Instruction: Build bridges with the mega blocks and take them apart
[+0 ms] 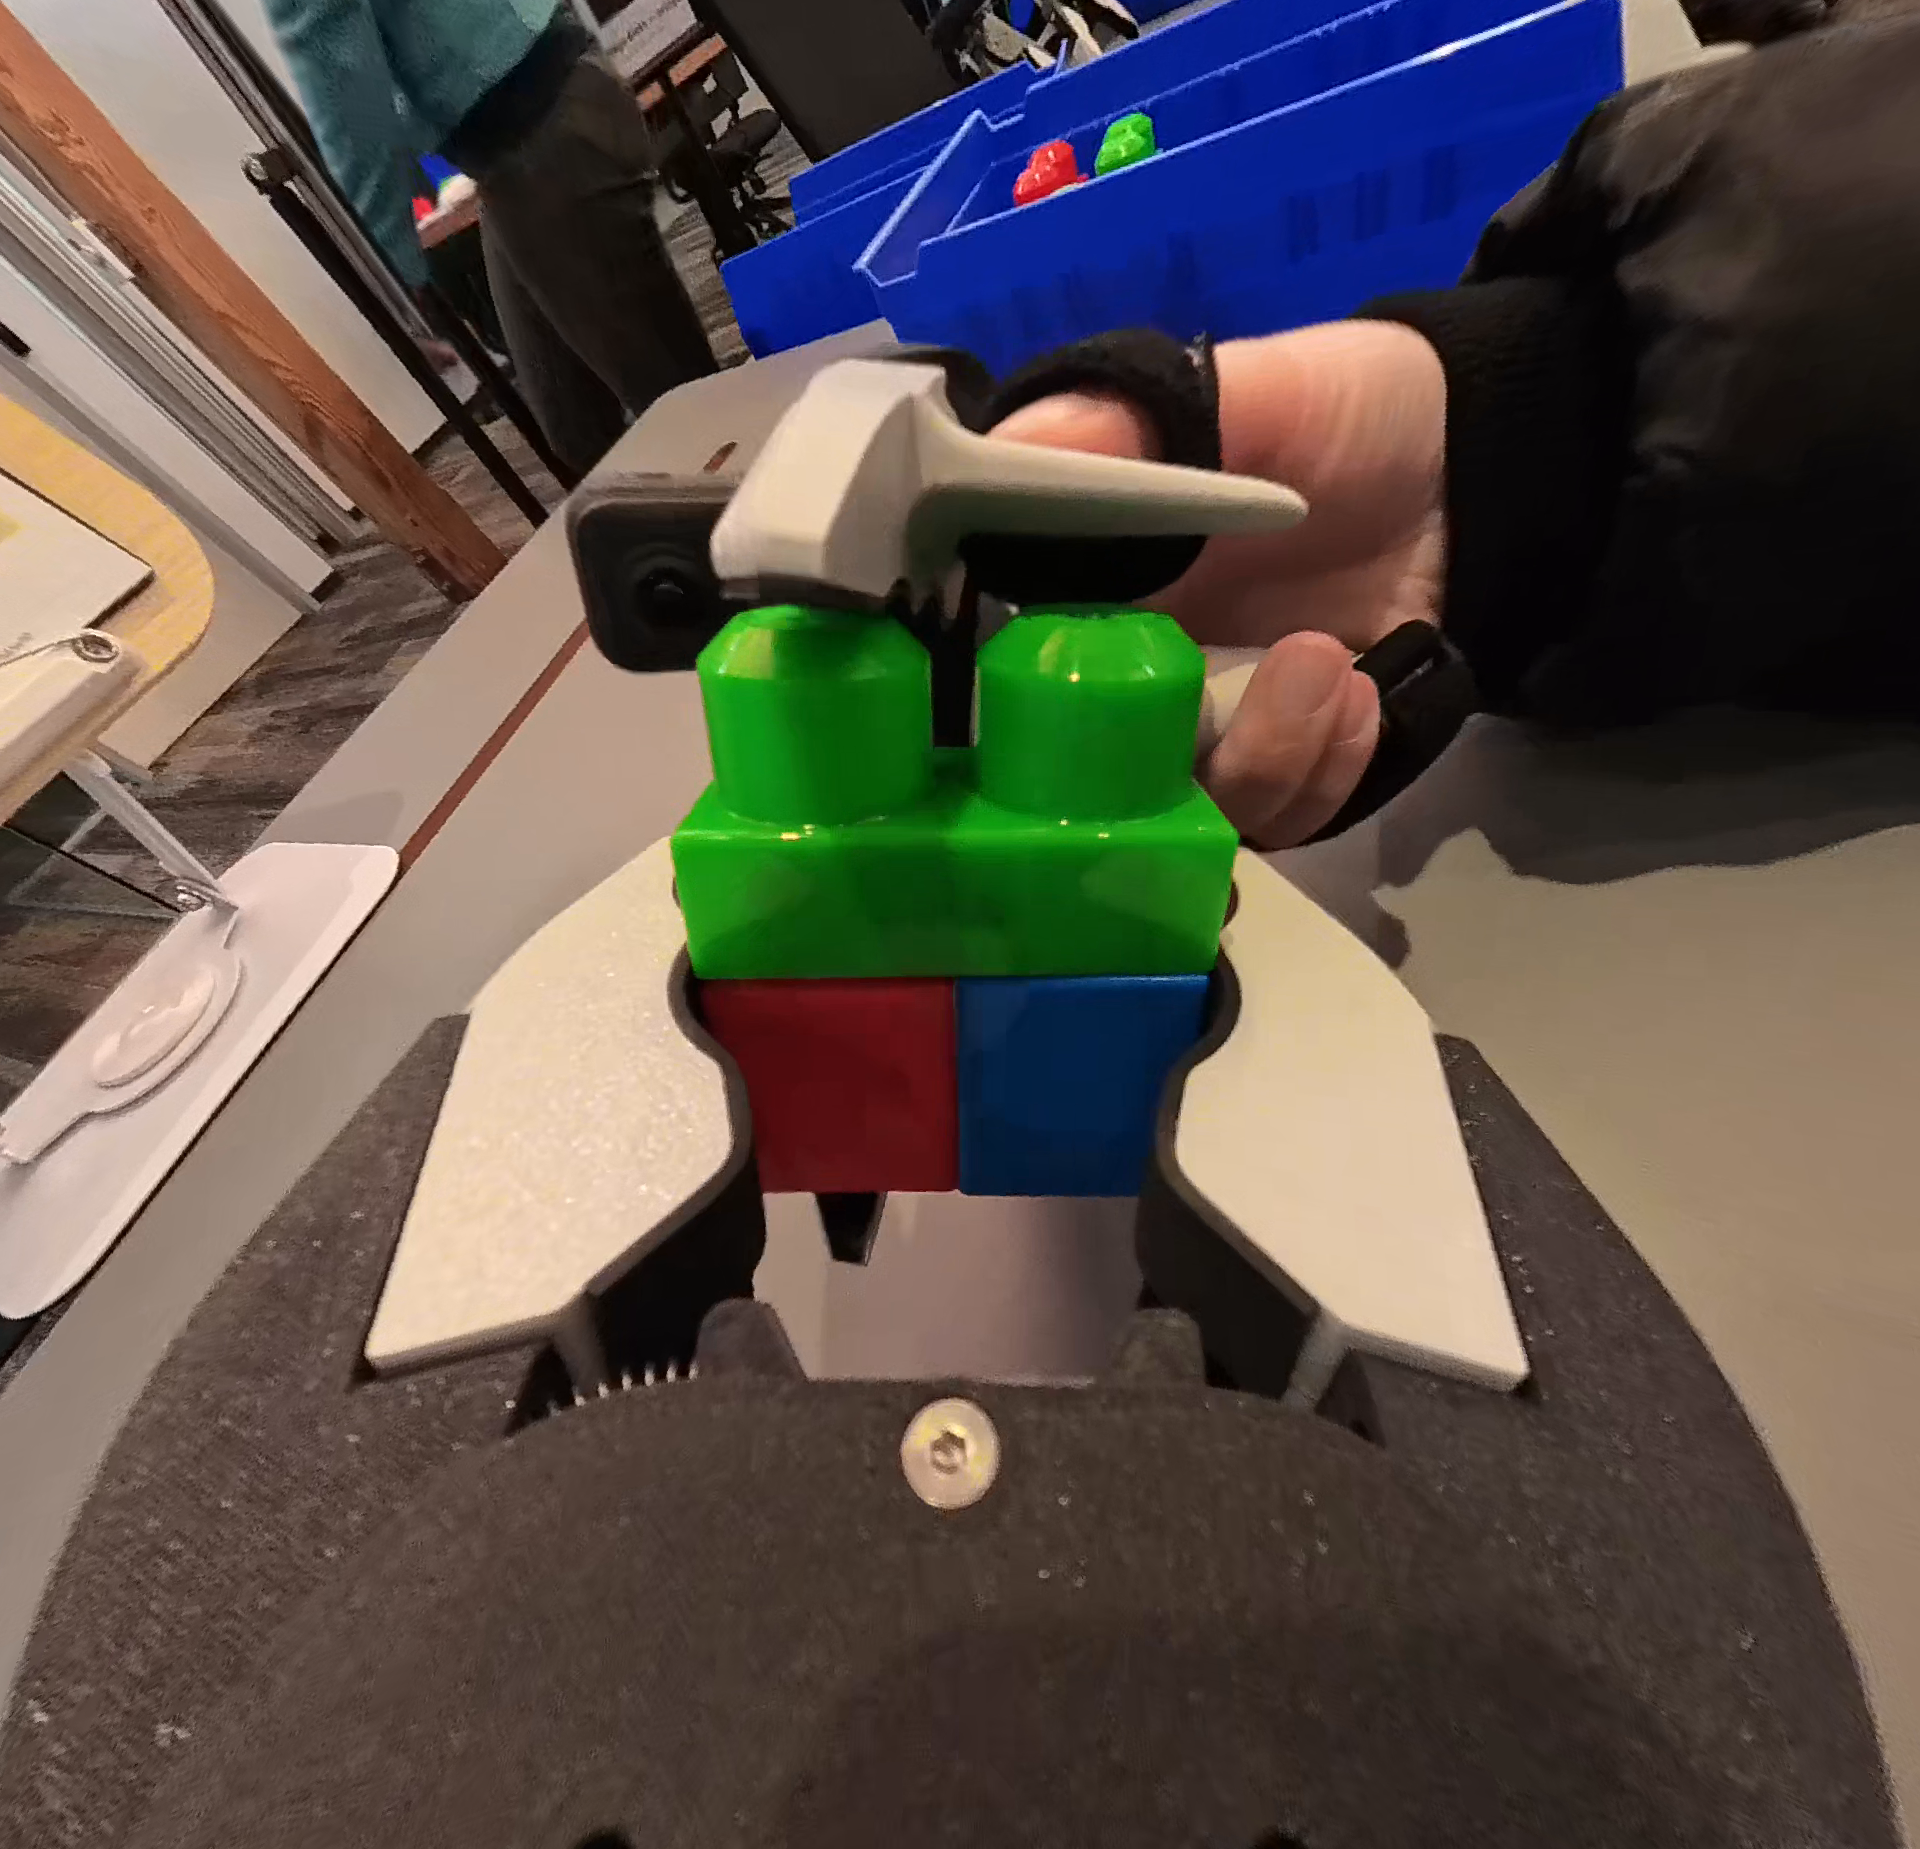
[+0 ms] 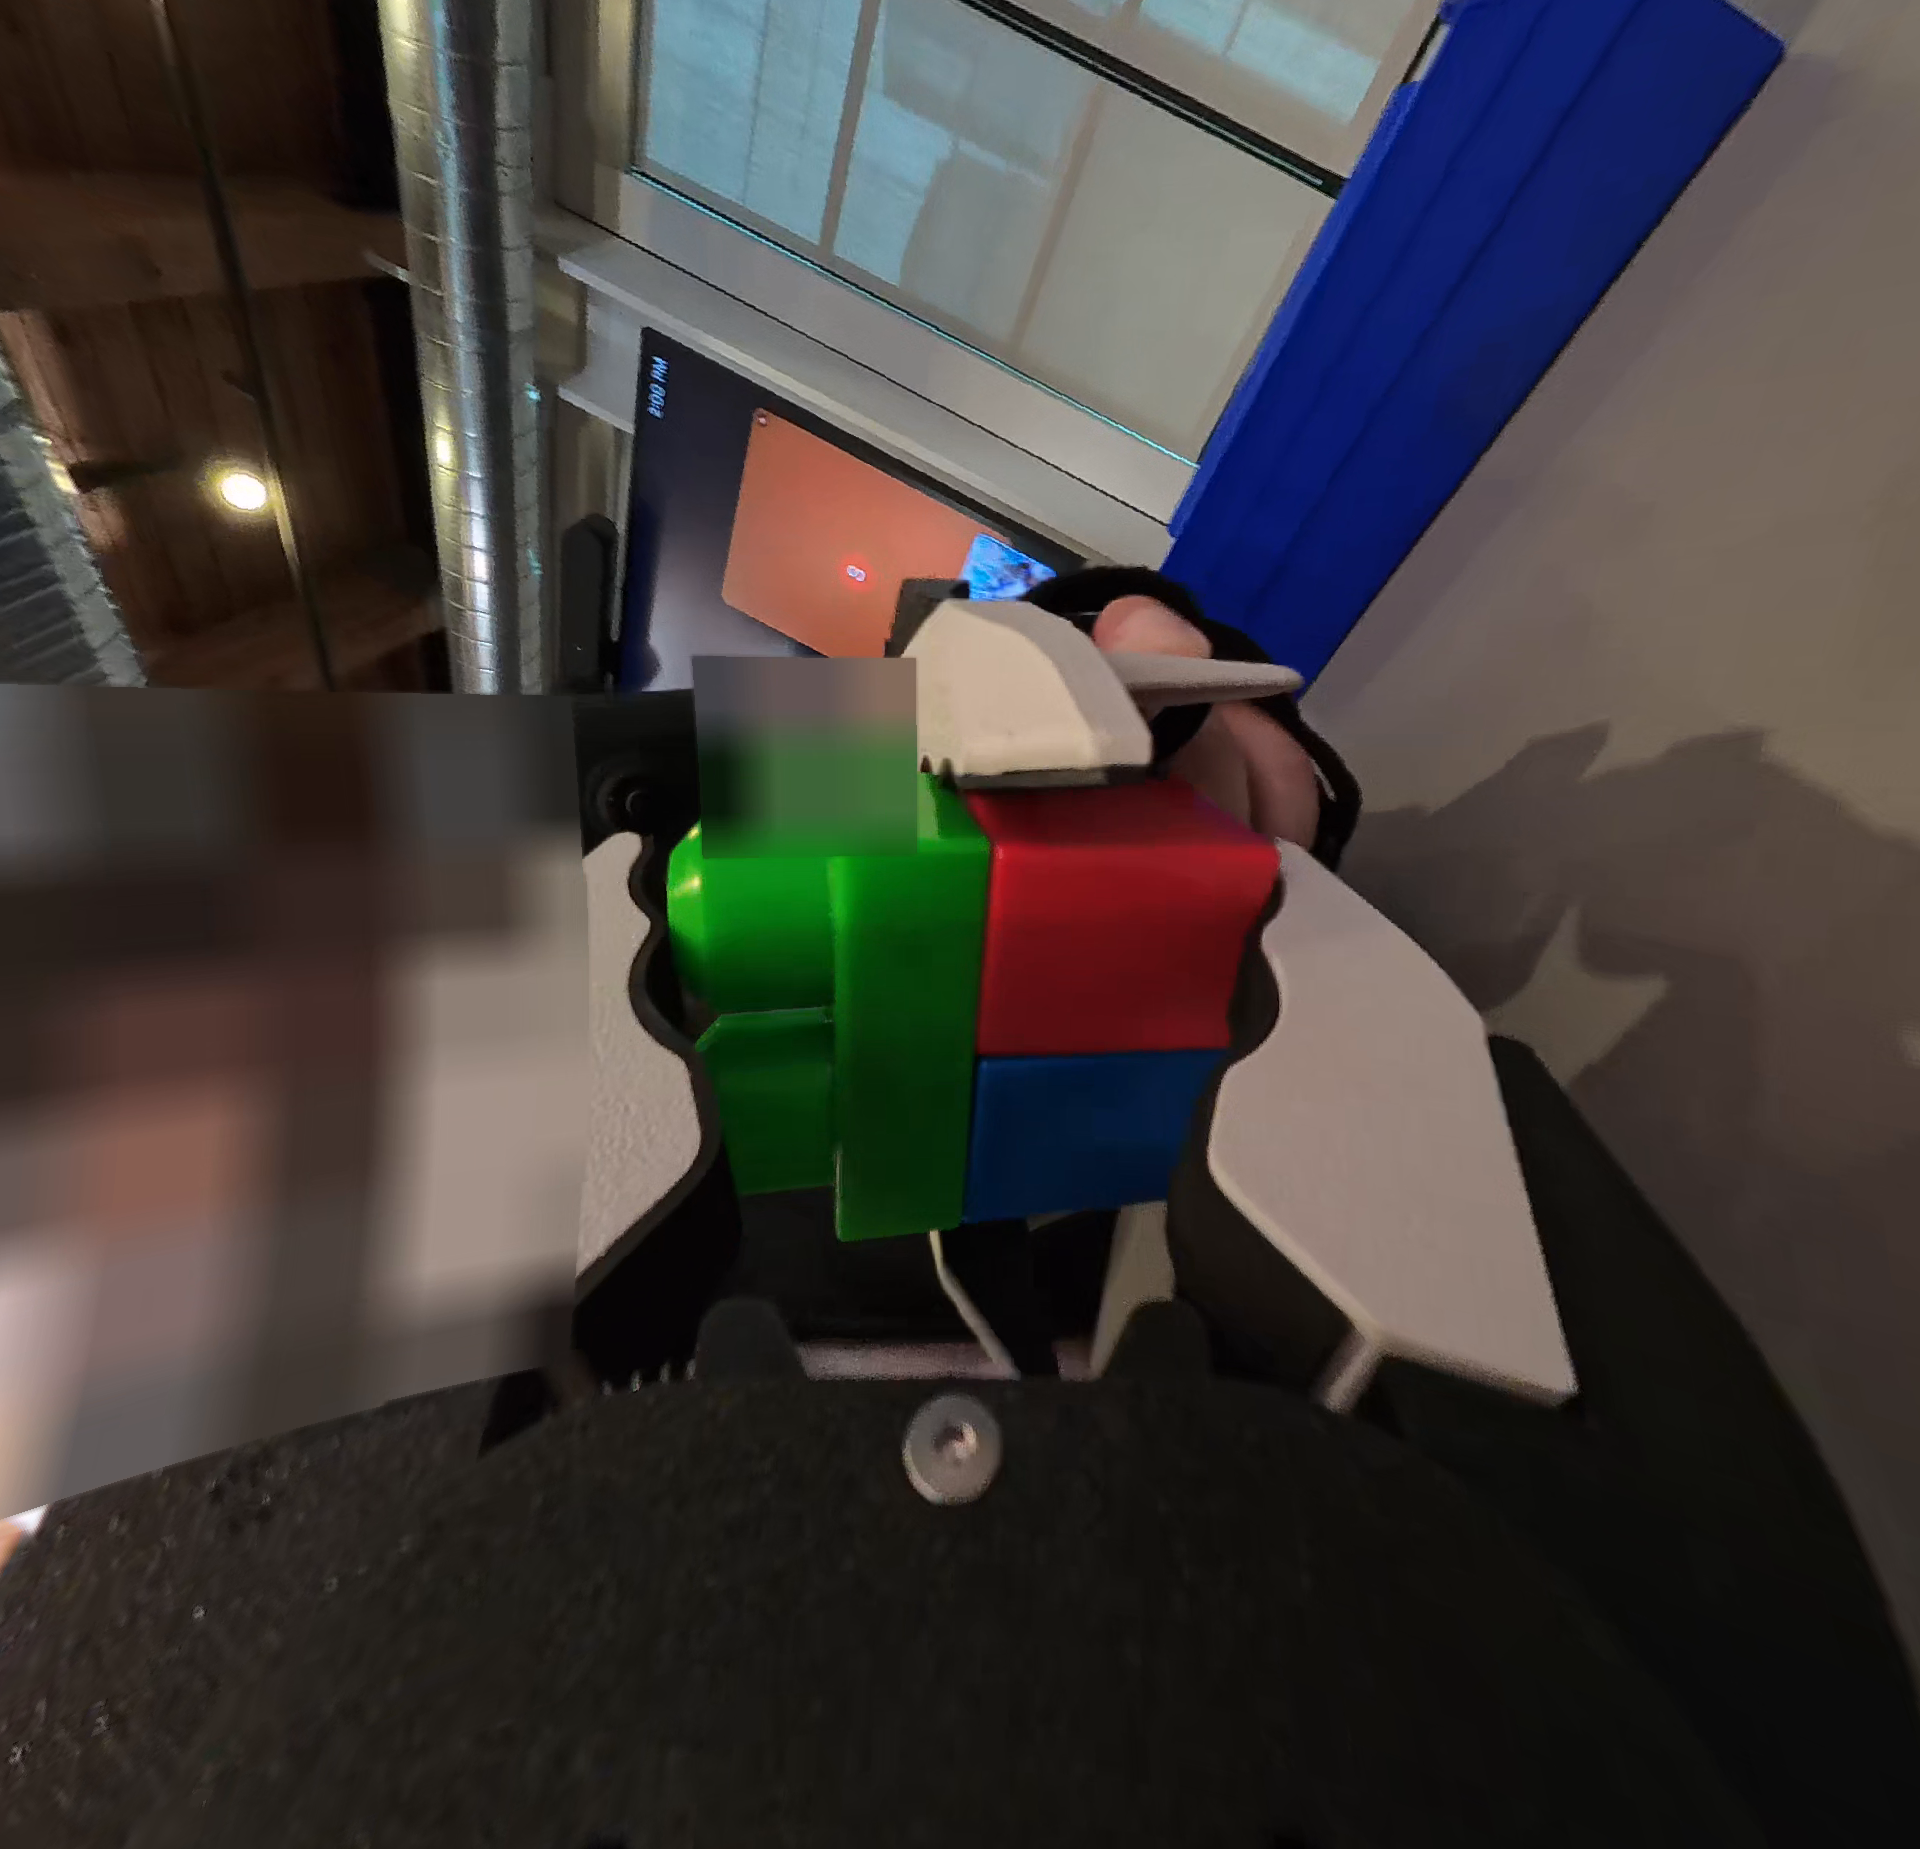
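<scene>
Left wrist view, centre: my left claw (image 1: 954, 1020) pinched red block (image 1: 836, 1082) and blue block (image 1: 1075, 1082); my right claw (image 2: 951, 1030) seemingly gripped the green block (image 2: 904, 1030).

Both wrist cameras sit close behind their claws, facing each other across one shared block stack (image 1: 954, 968); the right view is rolled sideways.

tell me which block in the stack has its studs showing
The green block: two studs stand bare on top, while the red block and blue block sit side by side beneath it.
</scene>
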The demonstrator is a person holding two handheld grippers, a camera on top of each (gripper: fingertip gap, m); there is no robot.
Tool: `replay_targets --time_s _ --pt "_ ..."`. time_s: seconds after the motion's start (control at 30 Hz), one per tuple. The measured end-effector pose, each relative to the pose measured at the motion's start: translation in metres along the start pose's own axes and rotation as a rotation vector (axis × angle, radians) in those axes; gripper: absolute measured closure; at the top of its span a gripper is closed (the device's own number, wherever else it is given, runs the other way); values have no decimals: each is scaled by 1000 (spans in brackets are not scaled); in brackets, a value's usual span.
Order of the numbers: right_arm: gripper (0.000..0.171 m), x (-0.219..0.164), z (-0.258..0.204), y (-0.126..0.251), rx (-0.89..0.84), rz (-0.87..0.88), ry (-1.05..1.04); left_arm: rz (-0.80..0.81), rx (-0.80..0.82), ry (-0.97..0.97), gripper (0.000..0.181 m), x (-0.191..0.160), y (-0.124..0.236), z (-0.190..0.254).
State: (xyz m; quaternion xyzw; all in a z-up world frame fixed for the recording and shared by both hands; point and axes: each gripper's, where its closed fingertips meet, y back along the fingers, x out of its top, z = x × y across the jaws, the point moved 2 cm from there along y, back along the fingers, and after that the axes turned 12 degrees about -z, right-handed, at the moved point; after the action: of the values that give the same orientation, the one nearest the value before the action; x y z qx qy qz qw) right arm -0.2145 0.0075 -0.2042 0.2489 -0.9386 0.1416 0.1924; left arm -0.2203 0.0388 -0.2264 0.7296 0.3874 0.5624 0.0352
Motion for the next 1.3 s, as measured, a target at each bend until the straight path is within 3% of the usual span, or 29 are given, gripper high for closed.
replay_targets --time_s 0.27,0.63,0.87,1.3 --pt "68 -4 3 2 -85 -38 20 -31 9 -28 92 -3 -3 2" --pt "69 -2 1 -1 -68 -39 40 -11 25 -31 92 -1 0 1" --pt "62 1 0 -2 43 29 15 -20 30 -19 92 -1 -1 -2" --pt "65 -1 4 -8 2 -13 10 -23 22 -13 91 -3 -2 -1"
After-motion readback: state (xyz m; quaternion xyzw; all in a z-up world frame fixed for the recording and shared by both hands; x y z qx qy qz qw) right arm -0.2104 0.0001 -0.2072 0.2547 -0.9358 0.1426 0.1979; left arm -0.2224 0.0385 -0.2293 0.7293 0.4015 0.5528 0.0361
